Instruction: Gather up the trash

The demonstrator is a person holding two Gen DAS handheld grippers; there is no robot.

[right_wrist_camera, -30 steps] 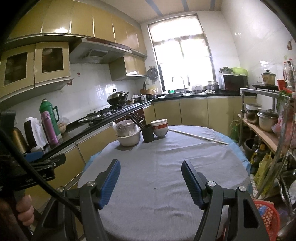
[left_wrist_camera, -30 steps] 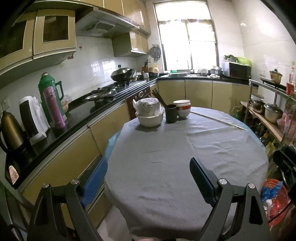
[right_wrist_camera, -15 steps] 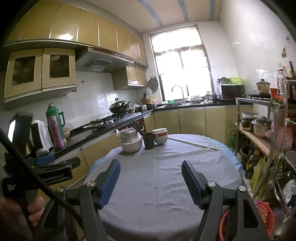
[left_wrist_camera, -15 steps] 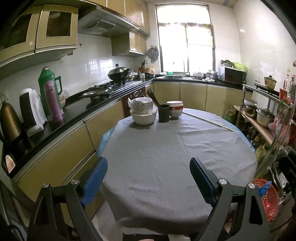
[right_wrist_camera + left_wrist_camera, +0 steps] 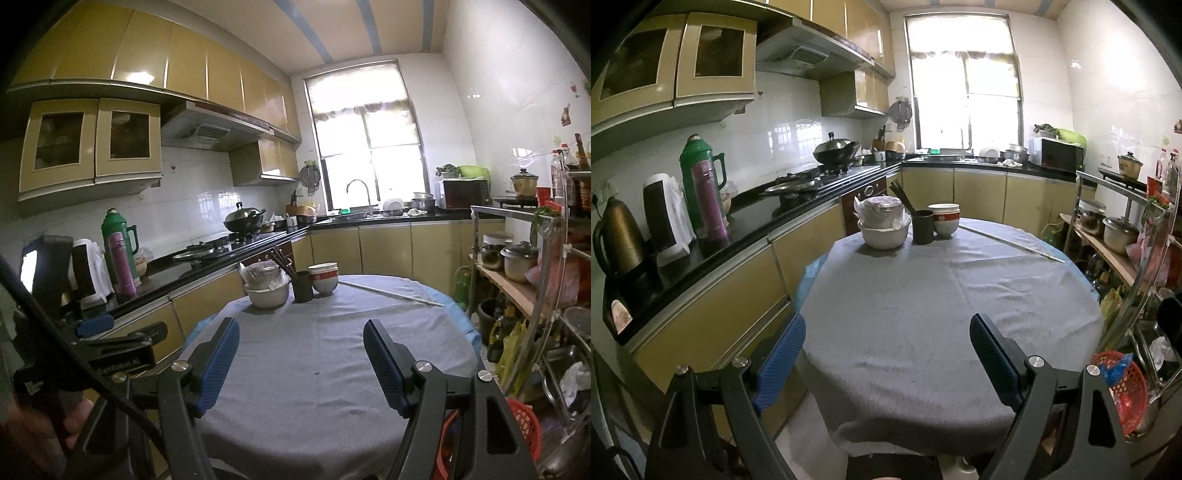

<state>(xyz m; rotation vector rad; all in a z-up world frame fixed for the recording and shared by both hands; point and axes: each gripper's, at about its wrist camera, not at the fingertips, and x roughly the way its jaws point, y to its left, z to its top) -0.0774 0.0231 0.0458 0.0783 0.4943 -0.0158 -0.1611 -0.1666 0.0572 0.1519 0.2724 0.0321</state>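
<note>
Ahead, both hand-held grippers (image 5: 888,354) (image 5: 301,360) gape over bare tablecloth (image 5: 942,295).

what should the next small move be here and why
Probably swing the right gripper toward the red basket by the rack at the table's right edge. Both grippers stand open and empty, the left gripper too. The grey cloth before them shows no obvious trash, only bowls and a dark cup at the far side, while the basket holds a blue wrapper.
</note>
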